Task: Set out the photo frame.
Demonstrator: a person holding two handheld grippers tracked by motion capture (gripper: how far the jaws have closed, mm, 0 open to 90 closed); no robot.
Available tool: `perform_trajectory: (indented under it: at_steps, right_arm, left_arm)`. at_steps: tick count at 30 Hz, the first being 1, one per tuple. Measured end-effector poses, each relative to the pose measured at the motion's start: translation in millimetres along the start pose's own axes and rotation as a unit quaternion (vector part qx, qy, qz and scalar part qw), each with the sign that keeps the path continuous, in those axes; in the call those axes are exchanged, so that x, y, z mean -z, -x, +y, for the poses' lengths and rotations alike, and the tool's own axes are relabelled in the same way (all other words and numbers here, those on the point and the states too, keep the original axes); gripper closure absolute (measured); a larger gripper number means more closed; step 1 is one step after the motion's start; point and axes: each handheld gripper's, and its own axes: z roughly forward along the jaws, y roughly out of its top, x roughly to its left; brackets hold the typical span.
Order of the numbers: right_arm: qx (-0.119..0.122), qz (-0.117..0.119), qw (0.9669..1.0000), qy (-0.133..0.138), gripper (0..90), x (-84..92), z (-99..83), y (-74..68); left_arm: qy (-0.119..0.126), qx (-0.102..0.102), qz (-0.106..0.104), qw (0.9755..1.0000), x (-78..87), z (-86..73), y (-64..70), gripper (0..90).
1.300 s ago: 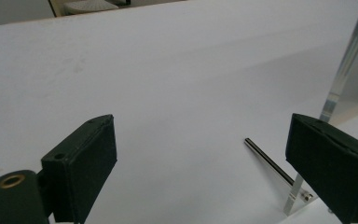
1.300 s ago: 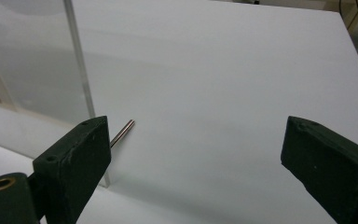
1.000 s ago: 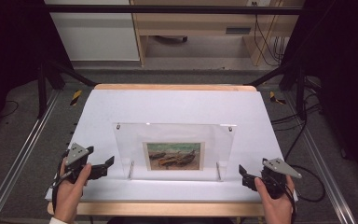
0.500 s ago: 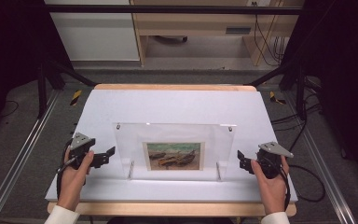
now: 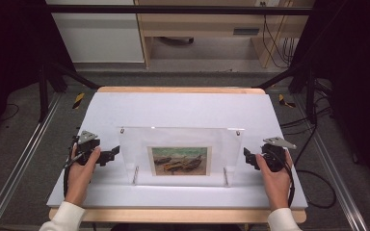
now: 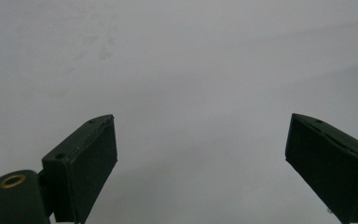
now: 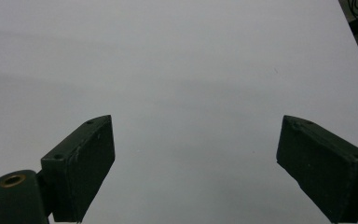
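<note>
Two forearms in pale cream sleeves come up from the bottom edge of the high view. The person's left hand (image 5: 81, 171), low in the left of the frame, grips the left black two-jaw gripper (image 5: 112, 155), whose jaws point right toward the frame's centre. The right hand (image 5: 274, 175), low in the right, grips the right black two-jaw gripper (image 5: 246, 156), jaws pointing left. Each carries a grey three-cornered plate on top. In both gripper views the black jaws stand wide apart with nothing between them.

Overhead forward-down; two close table (image 5: 183, 108) views
</note>
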Motion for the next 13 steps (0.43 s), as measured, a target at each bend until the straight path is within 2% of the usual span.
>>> perform_trajectory:
  at_steps: [6,8,10,13]
  right_arm:
    - [0.000,-0.010,0.9995,-0.030,13.1,-15.9,6.2,4.3]
    - [0.003,-0.014,0.9989,-0.045,13.9,-18.6,5.4,6.5]
    - [0.012,-0.017,0.9978,-0.063,14.5,-20.2,3.3,8.3]
    - [0.008,-0.016,0.9974,-0.070,14.8,-18.5,1.3,9.2]
  left_arm:
    - [-0.015,0.007,0.001,0.9999,-7.9,1.4,-4.6,8.3]
    - [-0.033,-0.009,0.005,0.9994,-7.8,0.6,-0.8,8.1]
    - [-0.037,-0.025,0.014,0.9989,-4.4,1.6,4.8,8.1]
    - [-0.041,-0.034,0.021,0.9983,-0.9,-0.2,10.1,7.8]
